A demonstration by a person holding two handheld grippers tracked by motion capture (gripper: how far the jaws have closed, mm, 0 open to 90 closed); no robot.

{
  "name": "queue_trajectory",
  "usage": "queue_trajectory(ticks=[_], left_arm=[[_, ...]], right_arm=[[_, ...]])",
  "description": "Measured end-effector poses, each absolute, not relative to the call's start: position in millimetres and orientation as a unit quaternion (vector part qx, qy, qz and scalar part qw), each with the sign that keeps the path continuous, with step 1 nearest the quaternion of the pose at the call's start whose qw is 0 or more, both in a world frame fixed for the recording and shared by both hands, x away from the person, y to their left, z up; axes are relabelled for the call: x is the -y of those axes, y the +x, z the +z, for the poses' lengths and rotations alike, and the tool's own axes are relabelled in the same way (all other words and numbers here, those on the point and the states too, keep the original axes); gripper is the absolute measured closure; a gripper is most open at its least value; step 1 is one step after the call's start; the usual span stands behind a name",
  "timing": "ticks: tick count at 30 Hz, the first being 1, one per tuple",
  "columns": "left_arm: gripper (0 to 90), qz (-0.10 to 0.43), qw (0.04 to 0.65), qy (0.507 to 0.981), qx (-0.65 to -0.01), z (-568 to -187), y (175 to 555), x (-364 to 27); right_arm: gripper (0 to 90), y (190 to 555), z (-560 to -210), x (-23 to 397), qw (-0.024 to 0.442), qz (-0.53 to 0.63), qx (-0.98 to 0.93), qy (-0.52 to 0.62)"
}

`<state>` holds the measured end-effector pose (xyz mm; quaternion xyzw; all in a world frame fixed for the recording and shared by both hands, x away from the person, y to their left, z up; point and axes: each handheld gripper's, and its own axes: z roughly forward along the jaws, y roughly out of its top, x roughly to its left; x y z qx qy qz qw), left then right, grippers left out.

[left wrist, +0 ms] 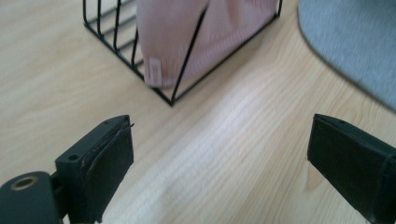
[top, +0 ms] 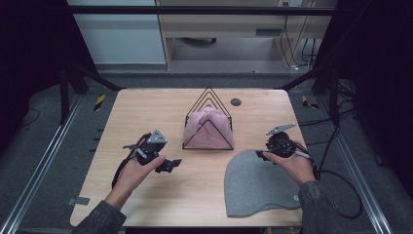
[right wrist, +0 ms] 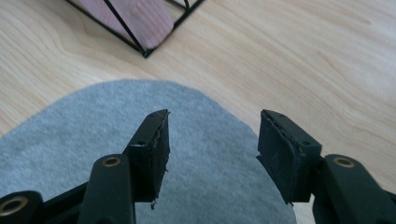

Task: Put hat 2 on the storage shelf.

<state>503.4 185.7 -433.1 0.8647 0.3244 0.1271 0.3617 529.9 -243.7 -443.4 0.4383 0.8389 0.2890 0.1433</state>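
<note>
Jaws of the left gripper [top: 171, 165] stood wide and empty over the table [top: 146, 107]; the right gripper [right wrist: 212, 149] hovered part-open above the grey hat [right wrist: 70, 140], gripping nothing.

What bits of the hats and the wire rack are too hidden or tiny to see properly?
- Pink hat: in the high view the black wire rack crosses it; the left gripper view's top edge cuts it off.
- Its small label: too blurred to read.
- Grey hat: the right hand covers its upper edge in the high view; its small tag is too tiny to read.
- Right gripper: whether its pads touch the grey hat.
</note>
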Motion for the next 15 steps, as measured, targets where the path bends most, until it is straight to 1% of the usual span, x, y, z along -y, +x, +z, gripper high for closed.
queue_trajectory(ticks=[4, 9, 15], left_arm=[[7.1, 0.133, 0.362, 0.863, -0.325, -441.0, 492.9, -191.0], [7.4, 0.145, 0.346, 0.865, -0.334, -450.7, 485.5, -204.1], [8.5, 0.141, 0.342, 0.860, -0.352, -457.7, 484.6, -215.6]], right_arm=[[46.1, 526.5, -446.4, 251.6, 0.135, 0.275, -0.834, 0.459], [44.8, 526.7, -453.2, 260.8, 0.133, 0.270, -0.829, 0.472], [43.5, 533.4, -464.5, 265.7, 0.127, 0.260, -0.824, 0.488]])
